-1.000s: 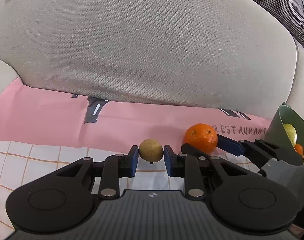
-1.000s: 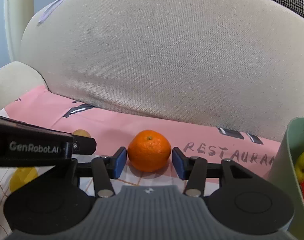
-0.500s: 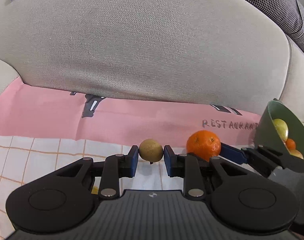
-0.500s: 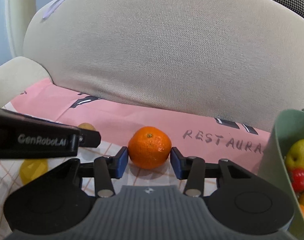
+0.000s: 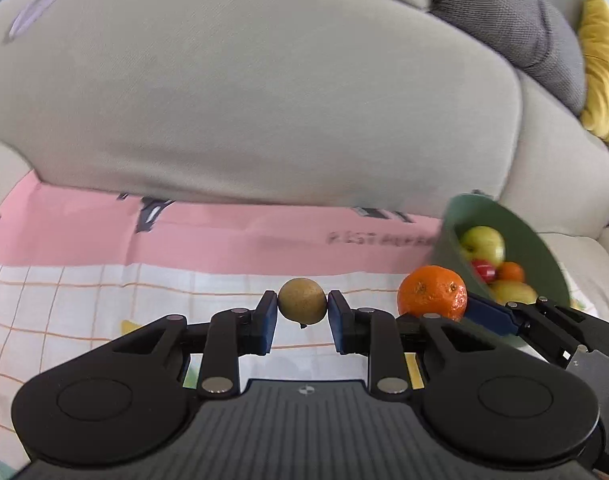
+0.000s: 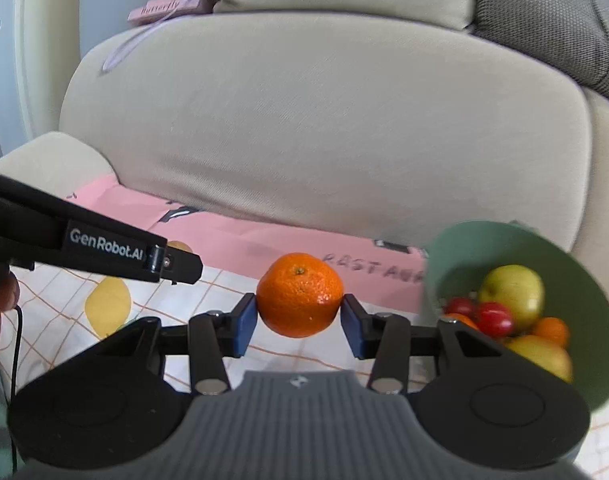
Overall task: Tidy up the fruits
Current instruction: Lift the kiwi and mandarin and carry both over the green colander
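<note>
My left gripper (image 5: 302, 316) is shut on a small yellow-brown round fruit (image 5: 302, 300) and holds it above the checked cloth. My right gripper (image 6: 299, 318) is shut on an orange mandarin (image 6: 299, 294), also lifted. The mandarin (image 5: 432, 293) and the right gripper's blue fingertip (image 5: 489, 317) show in the left wrist view, just left of a green bowl (image 5: 544, 248). The bowl (image 6: 464, 248) holds apples, red fruits and oranges. The left gripper's body (image 6: 104, 246) crosses the right wrist view at left.
A beige sofa cushion (image 5: 264, 100) rises behind the pink and checked cloth (image 5: 84, 292). Grey and yellow pillows (image 5: 600, 64) lie at the far right. A yellow lemon print (image 6: 106, 302) is on the cloth. A pink book (image 6: 170, 6) lies on the sofa back.
Both grippers have risen and moved right with their fruits. The green bowl has come closer and more of its inside shows.
</note>
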`<action>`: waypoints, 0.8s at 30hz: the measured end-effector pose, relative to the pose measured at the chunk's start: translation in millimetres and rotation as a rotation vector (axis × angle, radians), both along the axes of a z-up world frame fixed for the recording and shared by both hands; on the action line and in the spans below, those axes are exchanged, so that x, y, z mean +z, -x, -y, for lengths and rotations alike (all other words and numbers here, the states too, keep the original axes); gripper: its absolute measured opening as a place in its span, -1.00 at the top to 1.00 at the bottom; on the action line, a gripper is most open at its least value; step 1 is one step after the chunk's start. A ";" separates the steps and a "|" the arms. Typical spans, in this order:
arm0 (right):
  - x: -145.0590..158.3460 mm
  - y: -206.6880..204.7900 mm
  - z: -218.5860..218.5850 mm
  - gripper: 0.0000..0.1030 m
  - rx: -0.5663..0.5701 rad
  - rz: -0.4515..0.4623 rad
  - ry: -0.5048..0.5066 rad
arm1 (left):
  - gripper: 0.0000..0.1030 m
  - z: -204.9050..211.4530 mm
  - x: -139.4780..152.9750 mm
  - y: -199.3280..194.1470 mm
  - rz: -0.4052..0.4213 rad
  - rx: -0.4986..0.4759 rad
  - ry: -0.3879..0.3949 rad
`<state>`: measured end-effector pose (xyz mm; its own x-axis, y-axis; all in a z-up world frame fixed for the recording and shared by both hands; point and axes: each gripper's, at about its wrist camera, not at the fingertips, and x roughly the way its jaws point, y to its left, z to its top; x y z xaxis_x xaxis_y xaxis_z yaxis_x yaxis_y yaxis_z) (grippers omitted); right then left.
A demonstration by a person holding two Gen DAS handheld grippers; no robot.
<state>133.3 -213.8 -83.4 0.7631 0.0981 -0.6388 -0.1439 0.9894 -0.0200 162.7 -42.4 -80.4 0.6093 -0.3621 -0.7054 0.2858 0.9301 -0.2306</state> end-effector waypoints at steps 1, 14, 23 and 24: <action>3.4 4.8 3.8 0.16 -0.007 0.007 0.003 | 0.41 5.3 4.1 2.5 0.007 -0.014 0.000; 25.8 45.5 73.7 0.16 -0.225 0.089 0.008 | 0.41 80.2 33.5 19.1 0.050 -0.182 -0.019; 11.3 26.8 116.7 0.16 -0.364 0.087 -0.006 | 0.41 123.5 34.8 0.1 0.050 -0.248 -0.048; 10.0 23.3 120.5 0.16 -0.373 0.088 -0.011 | 0.41 129.4 34.2 -1.6 0.052 -0.257 -0.053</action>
